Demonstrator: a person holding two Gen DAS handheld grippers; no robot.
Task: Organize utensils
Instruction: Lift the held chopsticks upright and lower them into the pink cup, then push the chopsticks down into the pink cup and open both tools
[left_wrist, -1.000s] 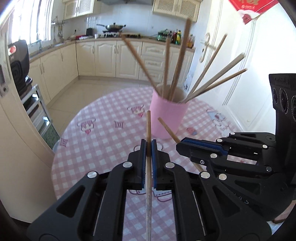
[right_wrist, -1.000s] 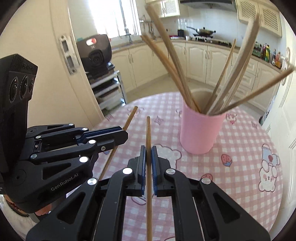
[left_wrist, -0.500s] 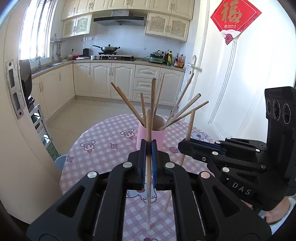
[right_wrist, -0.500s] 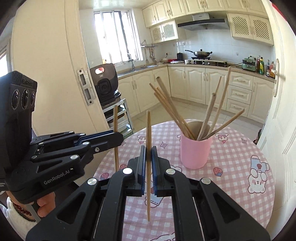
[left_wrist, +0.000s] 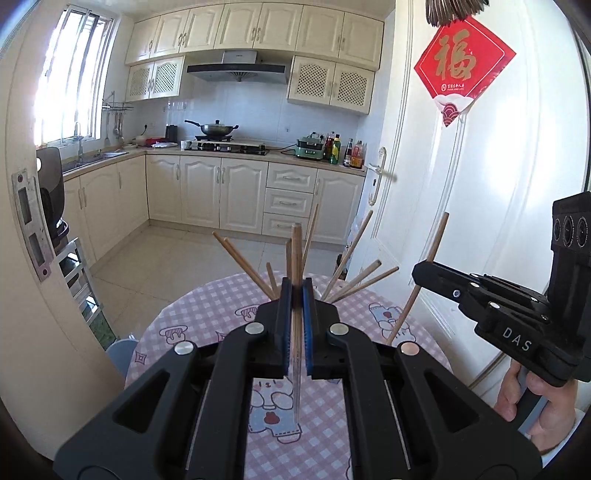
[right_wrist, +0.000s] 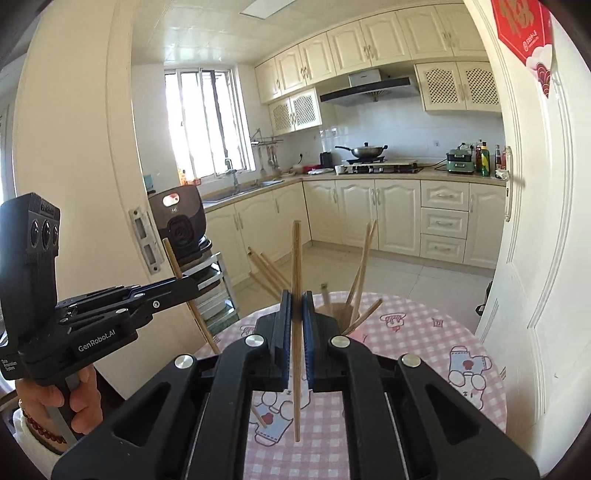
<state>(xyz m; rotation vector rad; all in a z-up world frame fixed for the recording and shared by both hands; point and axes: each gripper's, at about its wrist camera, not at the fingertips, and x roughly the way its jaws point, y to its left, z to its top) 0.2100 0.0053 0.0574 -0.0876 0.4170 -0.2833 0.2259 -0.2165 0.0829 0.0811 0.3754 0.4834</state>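
Note:
My left gripper (left_wrist: 295, 291) is shut on a wooden chopstick (left_wrist: 296, 251) held upright, high above the table. My right gripper (right_wrist: 295, 299) is shut on another wooden chopstick (right_wrist: 296, 258), also upright. The right gripper also shows in the left wrist view (left_wrist: 424, 271) with its chopstick (left_wrist: 428, 266); the left gripper shows in the right wrist view (right_wrist: 184, 284) with its chopstick (right_wrist: 184, 288). The pink cup (right_wrist: 356, 334) with several chopsticks (right_wrist: 364, 258) fanned out stands on the table beyond and below both grippers, mostly hidden behind the jaws.
The round table has a pink checked cloth (left_wrist: 207, 314) with cartoon prints. A white door (left_wrist: 480, 221) stands to the right, a cream wall (left_wrist: 22, 314) to the left. Kitchen cabinets (left_wrist: 221, 192) and the tiled floor lie behind. A small rack (right_wrist: 218, 288) stands by the table.
Both grippers have risen well above the table and pulled back, each still holding its chopstick, now upright. The pink cup looks smaller and lower in both views.

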